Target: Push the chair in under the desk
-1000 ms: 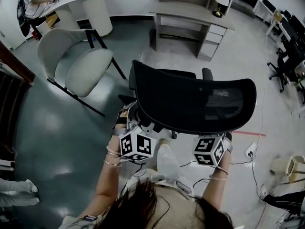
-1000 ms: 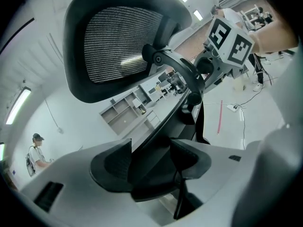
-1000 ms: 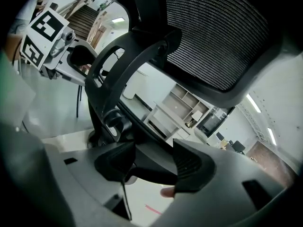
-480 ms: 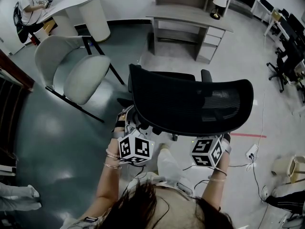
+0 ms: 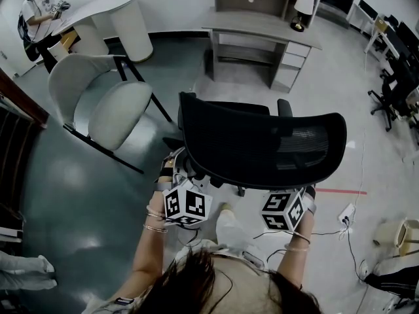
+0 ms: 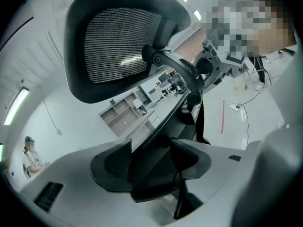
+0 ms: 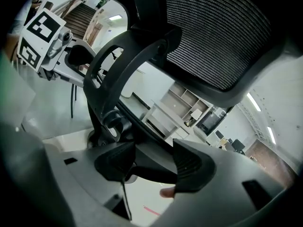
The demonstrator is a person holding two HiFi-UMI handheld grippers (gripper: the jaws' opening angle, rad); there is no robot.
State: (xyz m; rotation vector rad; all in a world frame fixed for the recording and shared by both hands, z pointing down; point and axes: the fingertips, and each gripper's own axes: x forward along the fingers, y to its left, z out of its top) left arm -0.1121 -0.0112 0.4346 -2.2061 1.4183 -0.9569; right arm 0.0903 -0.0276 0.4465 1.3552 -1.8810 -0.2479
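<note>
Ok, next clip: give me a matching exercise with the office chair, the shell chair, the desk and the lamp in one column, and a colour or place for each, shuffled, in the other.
Column one:
1. office chair
2. shell chair
3. desk
4. lamp

Column two:
A. stands on the right end of the desk top
B. black, with a mesh back, right in front of the person
C. grey, with drawers on its right side
D. white, on the dark floor to the left

Pairs: 1-B, 2-D, 3-C, 4-A
</note>
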